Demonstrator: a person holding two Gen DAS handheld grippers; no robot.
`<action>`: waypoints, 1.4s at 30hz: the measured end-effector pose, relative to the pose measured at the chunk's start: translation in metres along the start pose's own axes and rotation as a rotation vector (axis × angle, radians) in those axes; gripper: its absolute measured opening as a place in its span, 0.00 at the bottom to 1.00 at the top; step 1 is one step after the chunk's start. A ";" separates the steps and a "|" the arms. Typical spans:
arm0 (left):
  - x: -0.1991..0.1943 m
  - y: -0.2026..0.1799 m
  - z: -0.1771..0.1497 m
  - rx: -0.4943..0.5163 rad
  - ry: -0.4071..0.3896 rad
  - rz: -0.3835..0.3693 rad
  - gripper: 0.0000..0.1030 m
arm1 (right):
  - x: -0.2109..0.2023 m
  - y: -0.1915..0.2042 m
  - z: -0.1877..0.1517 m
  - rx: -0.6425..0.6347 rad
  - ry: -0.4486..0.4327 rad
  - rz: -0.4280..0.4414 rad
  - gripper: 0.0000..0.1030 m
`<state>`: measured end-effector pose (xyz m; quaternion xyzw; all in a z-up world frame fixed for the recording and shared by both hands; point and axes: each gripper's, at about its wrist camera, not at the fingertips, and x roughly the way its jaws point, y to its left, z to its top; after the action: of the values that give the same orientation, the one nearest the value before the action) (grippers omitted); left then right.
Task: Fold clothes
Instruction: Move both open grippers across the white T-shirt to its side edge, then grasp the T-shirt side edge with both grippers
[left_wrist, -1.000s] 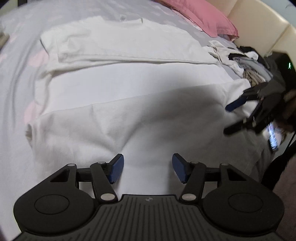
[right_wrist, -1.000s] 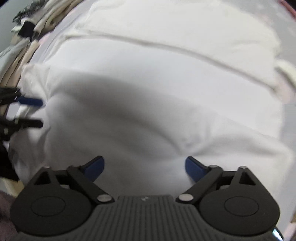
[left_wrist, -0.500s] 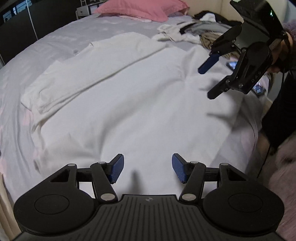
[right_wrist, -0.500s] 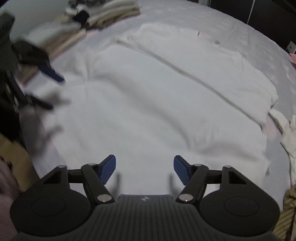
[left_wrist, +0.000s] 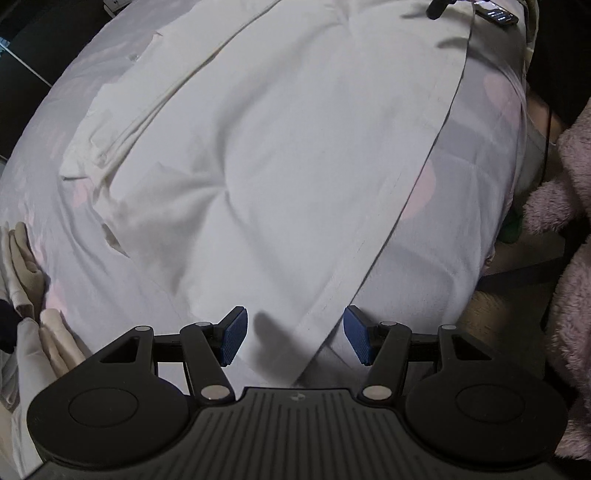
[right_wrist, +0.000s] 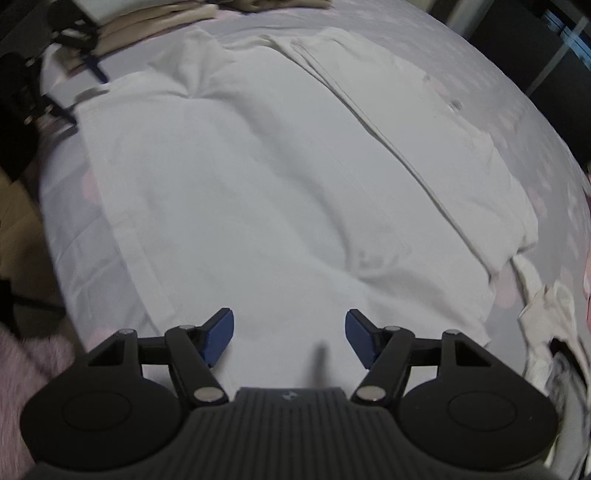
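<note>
A white garment (left_wrist: 280, 155) lies spread flat on the bed, one long side folded in over its middle (right_wrist: 402, 122). My left gripper (left_wrist: 295, 339) hangs open just above the garment's near hem corner, its pads clear of the cloth. Across the garment, my right gripper (right_wrist: 289, 339) is open too, low over the cloth near the opposite edge, nothing between its blue pads (right_wrist: 218, 338). The right wrist view shows the left gripper (right_wrist: 74, 77) blurred at the far left. Only a dark tip of the right gripper (left_wrist: 436, 7) enters the left wrist view.
The grey bedsheet (left_wrist: 476, 155) with pink patches drops off at the bed's edge. Folded beige clothes (right_wrist: 155, 18) are stacked beyond the garment, loose white clothes (right_wrist: 546, 314) lie beside it. A phone (left_wrist: 496, 14) rests near the edge. A person's fuzzy pink sleeve (left_wrist: 569, 258) is close by.
Both grippers rolled and slid outward toward opposite ends of the garment. The right gripper's jaws narrowed a little between the oldest frame and the middle one. The garment lies as before.
</note>
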<state>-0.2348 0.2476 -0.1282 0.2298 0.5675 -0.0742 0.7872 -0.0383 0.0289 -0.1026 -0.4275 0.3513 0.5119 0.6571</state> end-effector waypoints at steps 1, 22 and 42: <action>0.002 0.003 0.001 -0.018 -0.006 -0.004 0.54 | 0.003 0.002 0.001 0.001 0.007 -0.003 0.67; 0.045 0.030 0.052 0.121 0.185 -0.341 0.63 | 0.068 -0.043 0.047 0.057 0.114 0.341 0.72; 0.050 0.017 0.039 0.160 0.186 -0.439 0.91 | 0.069 -0.064 0.038 0.079 0.086 0.450 0.77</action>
<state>-0.1771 0.2526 -0.1598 0.1682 0.6661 -0.2667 0.6759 0.0407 0.0826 -0.1368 -0.3338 0.4853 0.6126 0.5270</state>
